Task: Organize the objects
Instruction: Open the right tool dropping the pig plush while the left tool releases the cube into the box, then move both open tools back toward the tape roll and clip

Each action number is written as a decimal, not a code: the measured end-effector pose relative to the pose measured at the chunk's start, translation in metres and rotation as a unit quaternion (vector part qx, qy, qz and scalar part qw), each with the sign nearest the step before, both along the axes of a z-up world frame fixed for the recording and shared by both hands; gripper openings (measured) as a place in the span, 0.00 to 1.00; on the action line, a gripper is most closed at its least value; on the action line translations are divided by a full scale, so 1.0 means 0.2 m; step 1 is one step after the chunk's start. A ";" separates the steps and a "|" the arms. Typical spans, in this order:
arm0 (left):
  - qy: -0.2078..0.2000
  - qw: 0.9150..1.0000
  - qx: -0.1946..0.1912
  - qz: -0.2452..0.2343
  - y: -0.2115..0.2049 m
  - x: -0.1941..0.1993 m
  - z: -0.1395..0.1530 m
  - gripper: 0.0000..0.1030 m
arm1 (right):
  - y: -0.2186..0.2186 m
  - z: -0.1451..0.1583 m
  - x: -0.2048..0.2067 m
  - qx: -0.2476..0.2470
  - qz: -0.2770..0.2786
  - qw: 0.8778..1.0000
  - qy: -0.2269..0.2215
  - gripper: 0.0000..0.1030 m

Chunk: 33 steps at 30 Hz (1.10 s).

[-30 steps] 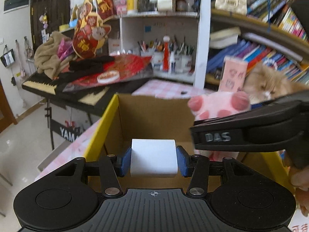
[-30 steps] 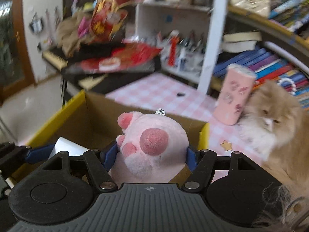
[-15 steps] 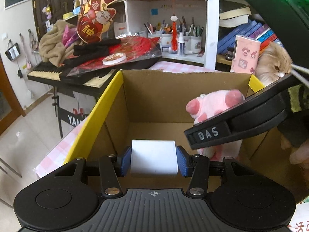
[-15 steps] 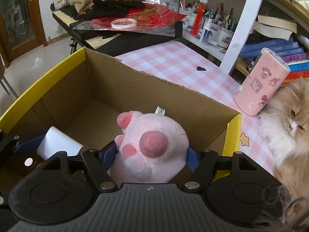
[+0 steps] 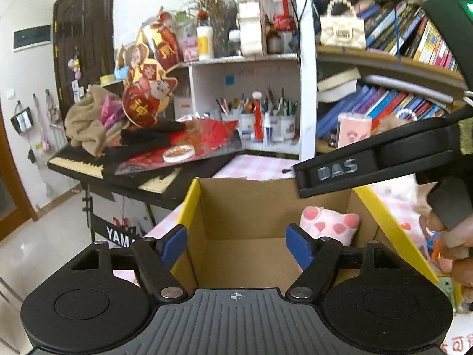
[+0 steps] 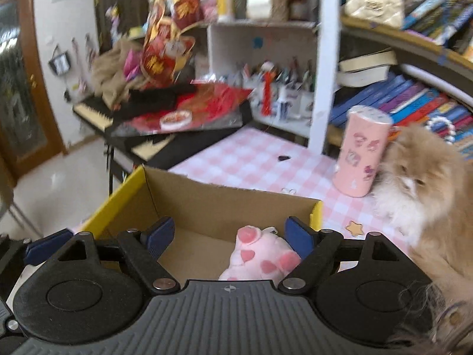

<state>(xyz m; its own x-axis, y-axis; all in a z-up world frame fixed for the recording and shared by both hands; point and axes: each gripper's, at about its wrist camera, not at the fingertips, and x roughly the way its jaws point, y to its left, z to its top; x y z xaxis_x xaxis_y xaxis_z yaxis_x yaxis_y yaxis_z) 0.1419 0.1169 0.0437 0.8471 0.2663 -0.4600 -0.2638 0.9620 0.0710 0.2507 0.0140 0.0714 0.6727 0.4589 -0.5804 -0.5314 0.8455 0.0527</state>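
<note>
Pink-checked tablecloth — cluttered shelves.

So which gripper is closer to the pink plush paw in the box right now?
Right. The right gripper hangs directly over the pink plush paw, jaws open. The left gripper is beside it, over the cardboard box's other half.

My tabletop, pink-and-white checked cloth. On it: open cardboard box with yellow edges, near me; upright pink canister with stickers; fluffy cat touching the canister; star sticker; small dark chip.
</note>
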 end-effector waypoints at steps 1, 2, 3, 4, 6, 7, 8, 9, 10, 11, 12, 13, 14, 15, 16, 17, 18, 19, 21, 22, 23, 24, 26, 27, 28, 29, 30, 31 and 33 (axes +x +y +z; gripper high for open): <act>-0.003 1.000 -0.004 0.001 0.01 -0.04 0.01 0.76 | -0.02 0.02 -0.04 0.007 -0.006 1.000 -0.006 0.80; -0.006 1.000 -0.008 0.003 0.02 -0.07 0.02 0.78 | -0.04 0.03 -0.08 0.013 -0.012 1.000 -0.012 0.83; -0.008 1.000 -0.012 0.006 0.04 -0.11 0.03 0.78 | -0.06 0.04 -0.12 0.018 -0.021 0.999 -0.019 0.84; -0.010 1.000 -0.015 0.009 0.06 -0.14 0.04 0.80 | -0.08 0.05 -0.17 0.022 -0.029 0.999 -0.026 0.84; -0.011 1.000 -0.022 0.020 0.09 -0.22 0.04 0.83 | -0.12 0.05 -0.26 0.027 -0.043 0.998 -0.039 0.85; -0.012 0.999 -0.026 0.024 0.11 -0.26 0.05 0.83 | -0.14 0.05 -0.31 0.028 -0.049 0.997 -0.045 0.85; -0.012 0.999 -0.029 0.026 0.12 -0.29 0.05 0.83 | -0.15 0.05 -0.36 0.028 -0.056 0.997 -0.050 0.85; -0.011 0.999 -0.032 0.027 0.13 -0.33 0.05 0.83 | -0.16 0.04 -0.41 0.028 -0.062 0.996 -0.054 0.85; -0.010 0.999 -0.034 0.028 0.15 -0.37 0.05 0.83 | -0.18 0.03 -0.46 0.027 -0.068 0.996 -0.055 0.86; -0.009 0.999 -0.035 0.028 0.16 -0.41 0.04 0.83 | -0.18 0.02 -0.51 0.026 -0.075 0.995 -0.055 0.86; -0.006 0.999 -0.035 0.029 0.16 -0.45 0.04 0.83 | -0.19 0.00 -0.56 0.026 -0.081 0.995 -0.054 0.86; -0.002 0.999 -0.035 0.030 0.17 -0.48 0.03 0.83 | -0.20 -0.02 -0.61 0.026 -0.086 0.995 -0.052 0.86; 0.003 0.999 -0.037 0.030 0.17 -0.51 0.01 0.83 | -0.20 -0.04 -0.65 0.024 -0.090 0.994 -0.049 0.86; 0.008 0.999 -0.040 0.029 0.18 -0.55 0.00 0.83 | -0.21 -0.07 -0.70 0.020 -0.093 0.994 -0.045 0.86; 0.012 0.999 -0.043 0.029 0.18 -0.57 -0.01 0.83 | -0.20 -0.09 -0.75 0.013 -0.096 0.995 -0.039 0.86; 0.019 0.998 -0.049 0.029 0.18 -0.60 -0.03 0.83 | -0.20 -0.12 -0.79 0.007 -0.102 0.994 -0.033 0.86; 0.024 0.998 -0.055 0.028 0.18 -0.62 -0.05 0.83 | -0.20 -0.14 -0.84 0.002 -0.108 0.994 -0.029 0.86; 0.031 0.997 -0.063 0.024 0.17 -0.65 -0.07 0.83 | -0.21 -0.17 -0.88 -0.002 -0.113 0.993 -0.023 0.86; 0.043 0.996 -0.072 0.017 0.17 -0.69 -0.10 0.83 | -0.22 -0.21 -0.96 -0.011 -0.125 0.992 -0.016 0.86; 0.048 0.996 -0.075 0.017 0.17 -0.71 -0.11 0.83 | -0.22 -0.24 -1.00 -0.017 -0.133 0.991 -0.014 0.86; 0.050 0.996 -0.078 0.017 0.17 -0.74 -0.13 0.83 | -0.22 -0.26 -1.04 -0.024 -0.140 0.990 -0.012 0.86; 0.051 0.995 -0.081 0.015 0.16 -0.76 -0.14 0.84 | -0.23 -0.28 -1.08 -0.032 -0.145 0.989 -0.010 0.86; 0.053 0.995 -0.083 0.010 0.14 -0.79 -0.15 0.84 | -0.23 -0.32 -1.13 -0.043 -0.149 0.988 0.001 0.87; 0.054 0.995 -0.079 0.004 0.13 -0.81 -0.16 0.85 | -0.23 -0.34 -1.15 -0.048 -0.150 0.988 0.007 0.88; 0.054 0.996 -0.075 -0.001 0.12 -0.82 -0.16 0.87 | -0.24 -0.35 -1.17 -0.052 -0.154 0.987 0.008 0.89; 0.054 0.996 -0.070 -0.004 0.11 -0.83 -0.16 0.88 | -0.25 -0.36 -1.20 -0.053 -0.159 0.986 0.005 0.89; 0.053 0.996 -0.067 -0.007 0.11 -0.85 -0.17 0.88 | -0.25 -0.37 -1.22 -0.055 -0.165 0.985 0.002 0.89; 0.052 0.996 -0.067 -0.008 0.10 -0.86 -0.17 0.88 | -0.26 -0.38 -1.25 -0.059 -0.169 0.984 0.002 0.89; 0.053 0.996 -0.070 -0.012 0.09 -0.89 -0.18 0.89 | -0.27 -0.40 -1.29 -0.065 -0.178 0.982 0.002 0.89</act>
<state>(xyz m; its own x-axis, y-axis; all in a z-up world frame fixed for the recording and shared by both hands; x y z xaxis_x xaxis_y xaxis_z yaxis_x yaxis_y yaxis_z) -0.0357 0.1359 0.0069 0.7968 0.1726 -0.5791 -0.2379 0.9706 -0.0381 -0.0082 -0.0393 -0.0090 0.7741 0.1181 -0.6219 -0.2015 0.9773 -0.0653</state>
